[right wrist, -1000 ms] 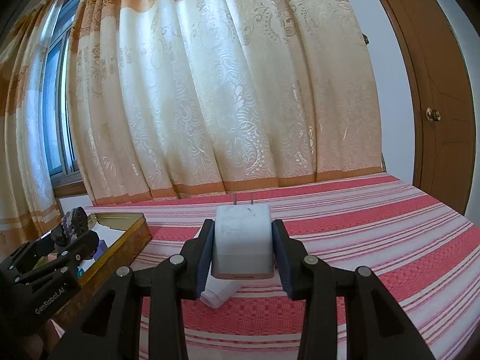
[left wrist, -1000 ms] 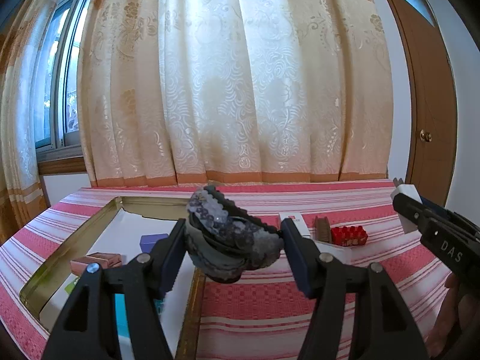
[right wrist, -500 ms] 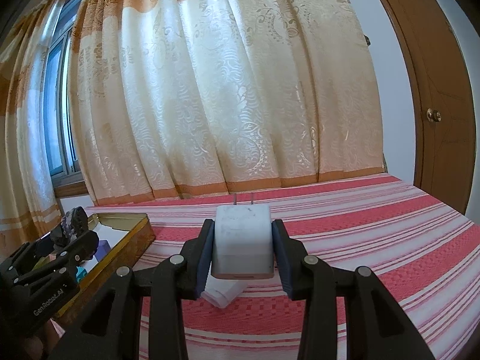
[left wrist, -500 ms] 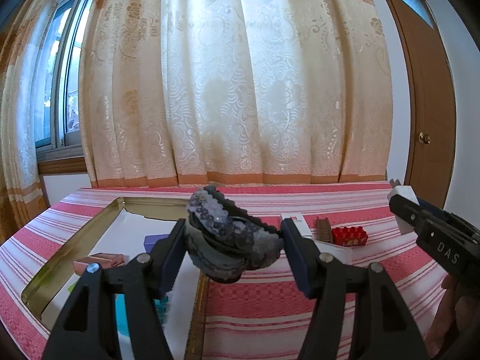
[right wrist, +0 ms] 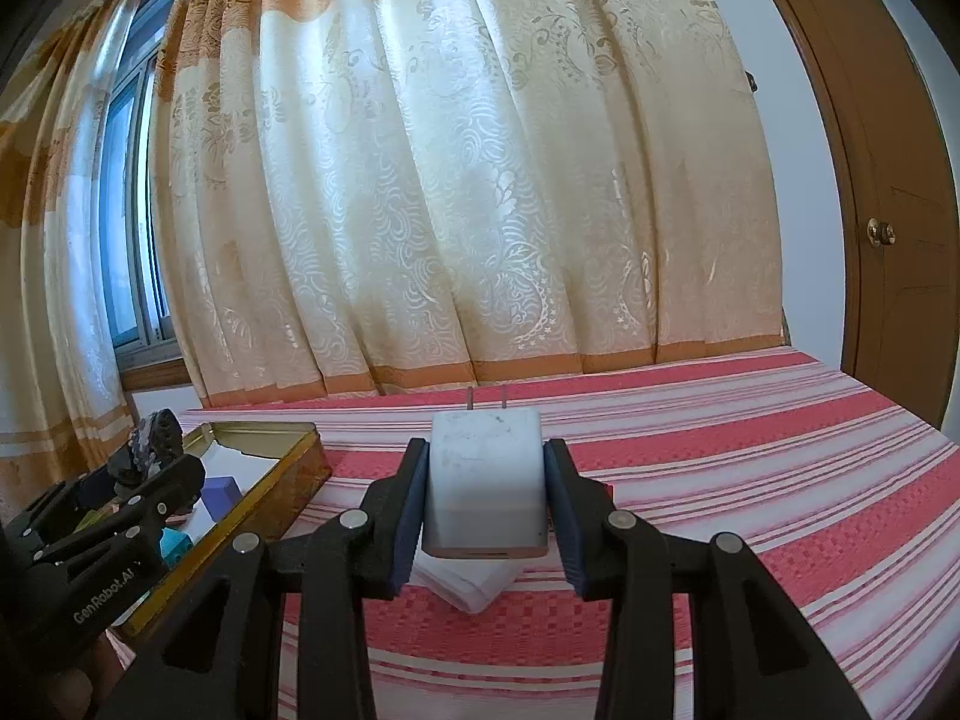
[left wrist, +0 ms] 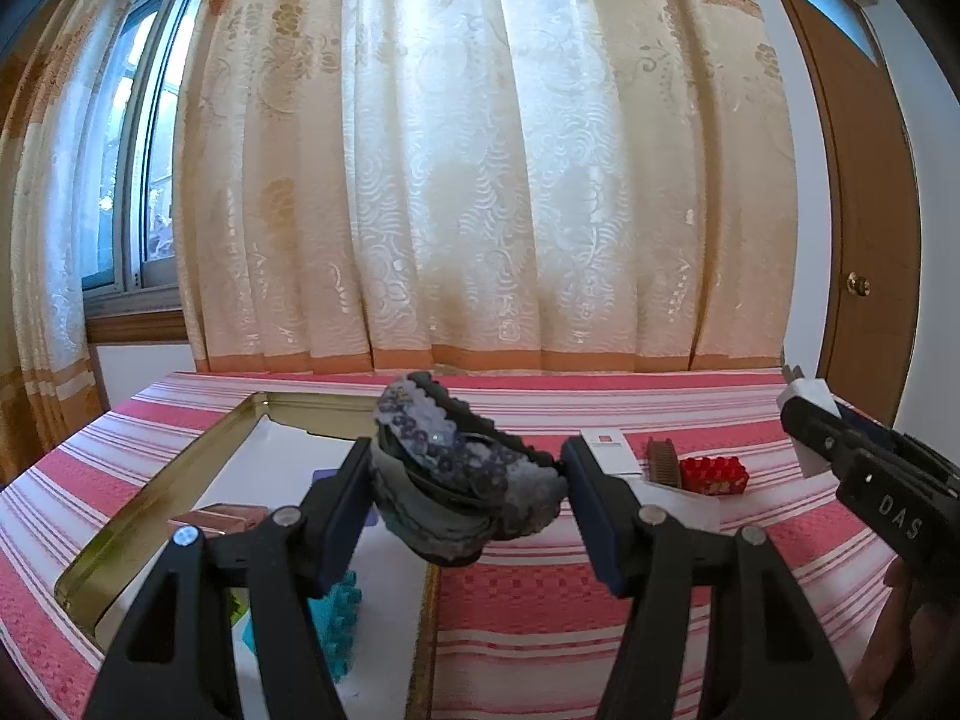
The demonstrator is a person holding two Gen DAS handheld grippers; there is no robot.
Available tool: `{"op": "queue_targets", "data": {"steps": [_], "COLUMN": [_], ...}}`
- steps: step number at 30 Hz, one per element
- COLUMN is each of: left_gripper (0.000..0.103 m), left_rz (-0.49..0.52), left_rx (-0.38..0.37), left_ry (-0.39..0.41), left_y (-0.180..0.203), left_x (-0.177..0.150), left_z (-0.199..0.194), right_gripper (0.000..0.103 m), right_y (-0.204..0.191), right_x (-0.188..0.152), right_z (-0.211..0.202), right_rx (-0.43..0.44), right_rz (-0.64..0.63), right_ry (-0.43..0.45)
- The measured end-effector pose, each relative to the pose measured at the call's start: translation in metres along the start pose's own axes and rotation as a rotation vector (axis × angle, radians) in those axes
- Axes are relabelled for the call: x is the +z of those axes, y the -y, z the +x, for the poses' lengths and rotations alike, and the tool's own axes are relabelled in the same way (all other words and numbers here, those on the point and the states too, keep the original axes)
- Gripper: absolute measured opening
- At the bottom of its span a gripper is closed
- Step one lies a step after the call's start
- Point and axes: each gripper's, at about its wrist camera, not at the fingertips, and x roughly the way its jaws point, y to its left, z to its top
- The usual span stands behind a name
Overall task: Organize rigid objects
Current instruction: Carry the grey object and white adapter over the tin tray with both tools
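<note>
Both tongs unmoved, "DAS" on right tongs [left wrist: 807,420], "GenRobot.AI" on left tongs [right wrist: 153,468]

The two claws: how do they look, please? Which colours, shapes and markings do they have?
Both are black plastic. The left claw and the right claw each have two angled fingers with dark blue pads and silver rivets. The left body reads "GenRobot.AI", the right one "DAS". No cables or sleeves show.

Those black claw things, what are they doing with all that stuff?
A person is tidying small things into the gold tin tray. The left gripper has its jaws shut on a dark, sparkly hair clip, held up by the tray's edge. The right gripper grips a white plug charger above the striped cloth. A red block and a comb wait on the cloth.
</note>
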Motion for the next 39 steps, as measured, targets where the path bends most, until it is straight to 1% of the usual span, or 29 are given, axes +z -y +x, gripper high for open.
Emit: {"op": "queue_targets", "data": {"steps": [8, 18, 32, 39], "left_gripper": [0.062, 0.062, 0.062, 0.062], "left_rz": [-0.012, -0.030, -0.045, -0.046], "left_rx": [0.015, 0.032, 0.079, 0.084], "left_ry": [-0.001, 0.001, 0.005, 0.005], "left_y": [-0.013, -0.026, -0.048, -0.053], "left_x": [0.001, -0.001, 0.000, -0.001], "left_z": [0.000, -0.001, 0.000, -0.001], "right_gripper": [0.041, 0.041, 0.041, 0.041], "right_y": [-0.003, -0.022, -0.045, -0.061], "right_x": [-0.001, -0.003, -0.005, -0.007], "right_z": [0.002, 0.005, 0.008, 0.009], "right_rx": [0.010, 0.035, 0.079, 0.102], "right_rz": [0.006, -0.022, -0.059, -0.095], "right_ry": [0.001, -0.004, -0.010, -0.013]}}
